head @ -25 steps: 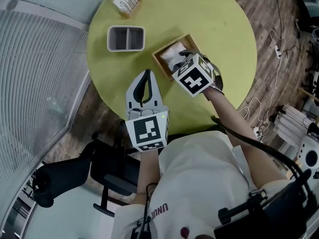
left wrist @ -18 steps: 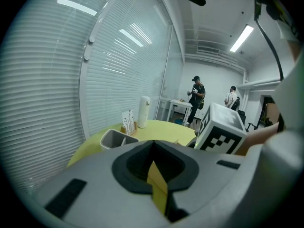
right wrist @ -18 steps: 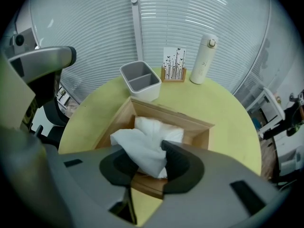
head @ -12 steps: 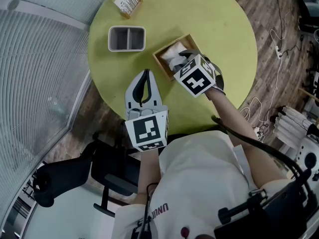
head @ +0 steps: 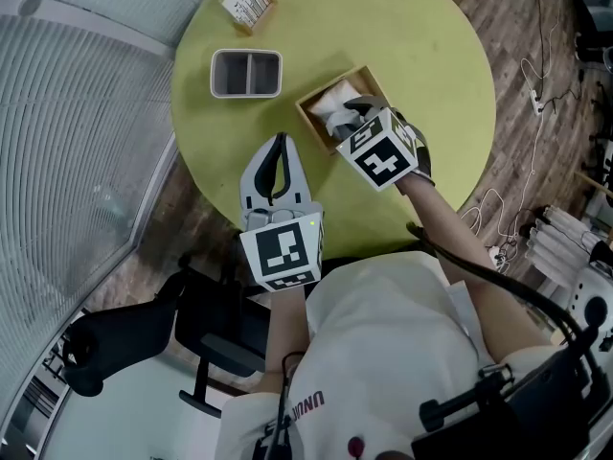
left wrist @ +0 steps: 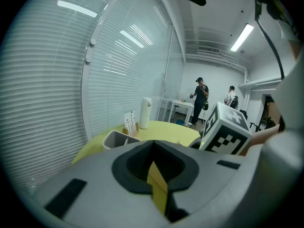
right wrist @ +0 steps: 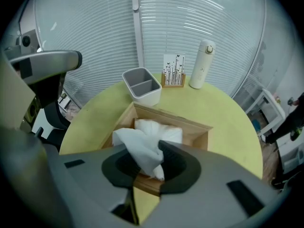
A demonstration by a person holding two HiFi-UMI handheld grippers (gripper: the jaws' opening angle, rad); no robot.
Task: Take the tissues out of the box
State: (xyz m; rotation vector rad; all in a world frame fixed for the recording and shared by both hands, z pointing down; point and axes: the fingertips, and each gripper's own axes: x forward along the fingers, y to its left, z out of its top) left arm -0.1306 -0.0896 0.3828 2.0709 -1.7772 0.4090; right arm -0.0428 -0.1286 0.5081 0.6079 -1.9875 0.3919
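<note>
Tissues lie stacked in the open wooden box on the round yellow-green table — one crumpled sheet rises from the stack into the right gripper, whose jaws have just been closing and now pinch it. The left gripper hovers over the table's near edge, apart from the box, jaws together with nothing between them. A grey two-compartment tray stands near the box.
</note>
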